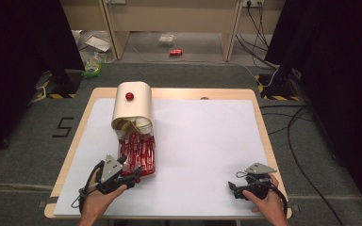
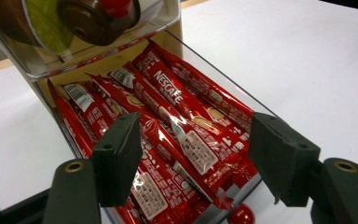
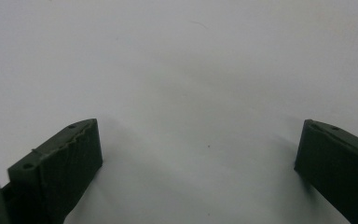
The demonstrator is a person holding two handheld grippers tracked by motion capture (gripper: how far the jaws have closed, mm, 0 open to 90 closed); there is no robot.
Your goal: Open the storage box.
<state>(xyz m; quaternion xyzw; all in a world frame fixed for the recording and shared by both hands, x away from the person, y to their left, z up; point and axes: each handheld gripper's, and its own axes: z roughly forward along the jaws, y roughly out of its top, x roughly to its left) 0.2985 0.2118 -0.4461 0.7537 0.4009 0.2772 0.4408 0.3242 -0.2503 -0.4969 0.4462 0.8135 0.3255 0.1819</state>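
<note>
Red sachets [image 2: 177, 126] with white lettering and barcode patches fill a clear drawer [image 2: 216, 77]; cream dispenser [image 1: 132, 106] above them bears a red knob [image 1: 129, 96]; white tabletop [image 1: 207, 146]; black tongs [image 2: 193, 161].

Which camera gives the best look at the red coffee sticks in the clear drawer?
The left gripper view: the coffee sticks lie close up, labels and barcodes readable. The high view shows them small in the drawer. The right gripper view faces bare white table.
</note>
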